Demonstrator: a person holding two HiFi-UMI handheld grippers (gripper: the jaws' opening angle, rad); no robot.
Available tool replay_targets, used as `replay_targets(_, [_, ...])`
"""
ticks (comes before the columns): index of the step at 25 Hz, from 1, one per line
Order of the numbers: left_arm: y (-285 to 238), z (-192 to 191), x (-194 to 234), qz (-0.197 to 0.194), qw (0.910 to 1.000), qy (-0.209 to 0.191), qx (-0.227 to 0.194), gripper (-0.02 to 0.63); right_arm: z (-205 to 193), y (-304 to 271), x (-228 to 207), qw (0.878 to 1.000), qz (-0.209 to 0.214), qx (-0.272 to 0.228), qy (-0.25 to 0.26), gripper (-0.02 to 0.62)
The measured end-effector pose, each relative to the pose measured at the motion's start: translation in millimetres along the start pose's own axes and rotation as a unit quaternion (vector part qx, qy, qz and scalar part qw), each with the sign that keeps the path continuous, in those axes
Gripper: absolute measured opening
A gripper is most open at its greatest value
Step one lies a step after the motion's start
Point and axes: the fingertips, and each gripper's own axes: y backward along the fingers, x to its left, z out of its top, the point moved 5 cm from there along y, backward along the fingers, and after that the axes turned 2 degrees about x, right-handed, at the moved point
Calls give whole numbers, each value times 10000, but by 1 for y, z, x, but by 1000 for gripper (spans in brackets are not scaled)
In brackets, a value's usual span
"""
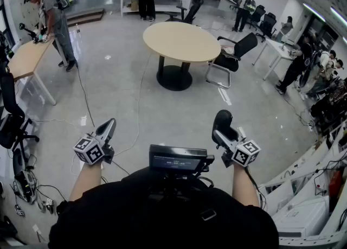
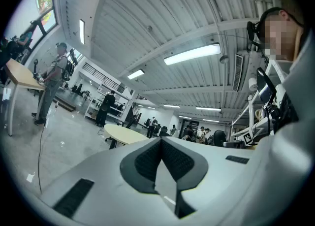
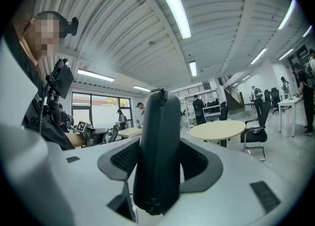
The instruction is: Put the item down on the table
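Observation:
A black zippered case (image 3: 157,151) stands upright between the jaws of my right gripper (image 3: 158,163), which is shut on it. In the head view the same case (image 1: 221,120) sticks out ahead of the right gripper (image 1: 223,129), held level above the floor. My left gripper (image 1: 106,130) is held level at the left, with its jaws together and nothing between them. The left gripper view shows its dark pads (image 2: 147,160) meeting. A round beige table (image 1: 181,42) stands several steps ahead, and it shows small in the right gripper view as the table (image 3: 217,130).
A black chair (image 1: 232,52) stands right of the round table. A wooden desk (image 1: 24,58) with a person beside it is at the far left. Cables trail over the shiny floor (image 1: 138,107). White desks and people line the right side (image 1: 303,63).

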Motion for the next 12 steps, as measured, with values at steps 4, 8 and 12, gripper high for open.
replay_targets(4, [-1,-5,-1,6,9998,169,-63,-2,0,1,-1,10000,24,10,22,258])
replay_targets(8, [0,-6,-2,8,9998,197,-73,-2,-1,-1,-3,10000,44,37,-36,258])
replay_targets(12, [2,-7,0,6,9997,213,-79,-2,0,-4,-5,9998,67,28,-171,258])
